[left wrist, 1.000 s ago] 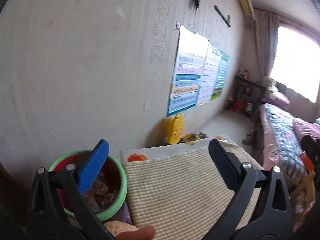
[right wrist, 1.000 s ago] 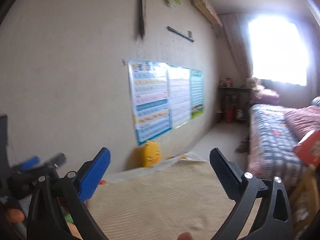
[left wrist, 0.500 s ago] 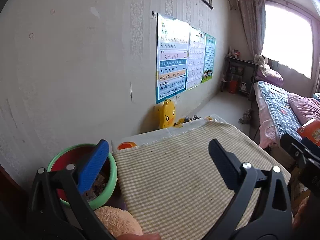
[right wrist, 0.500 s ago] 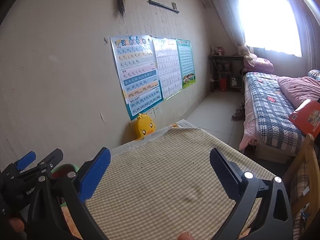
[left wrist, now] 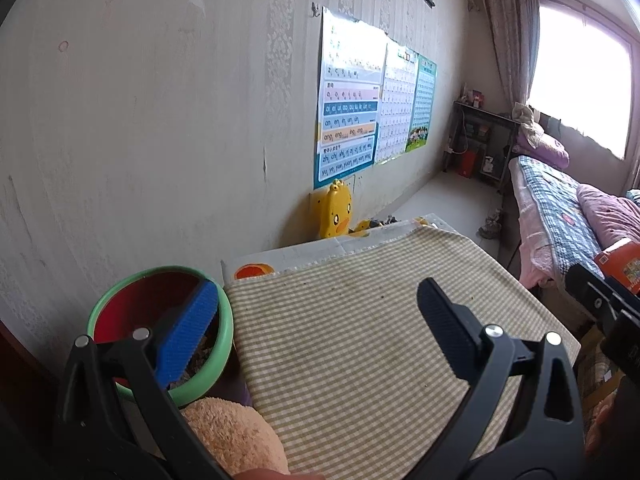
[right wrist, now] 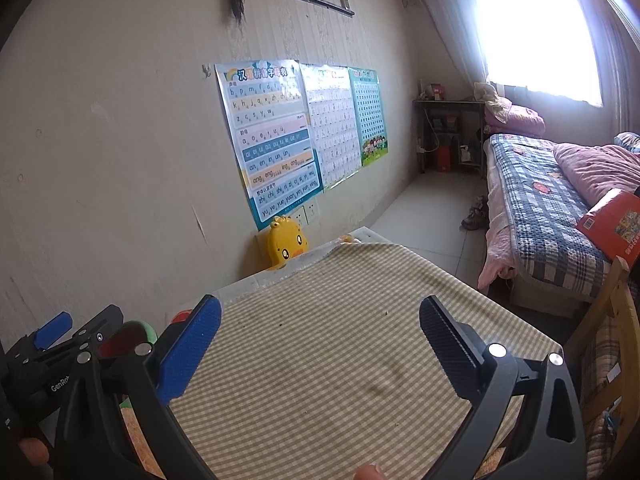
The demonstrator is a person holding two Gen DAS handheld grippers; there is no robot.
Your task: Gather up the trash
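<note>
A round bin (left wrist: 120,304) with a green rim and red inside stands at the table's left edge, with scraps of trash (left wrist: 198,358) in its bottom. My left gripper (left wrist: 320,320) is open and empty, its blue finger over the bin's right rim. My right gripper (right wrist: 320,338) is open and empty above the checked tablecloth (right wrist: 340,360). The left gripper also shows at the left of the right wrist view (right wrist: 68,340), in front of the bin (right wrist: 132,334). A few dark crumbs (left wrist: 382,296) dot the cloth.
A wall runs along the far left. A yellow duck toy (right wrist: 286,246) sits behind the table. An orange plush (left wrist: 232,432) lies at the near left. A bed (right wrist: 540,216) stands to the right, a wooden chair (right wrist: 608,320) at the table's right edge.
Both grippers have tilted down and pulled back, so more of the tablecloth shows. The left gripper has shifted a little right off the bin. Both stayed open.
</note>
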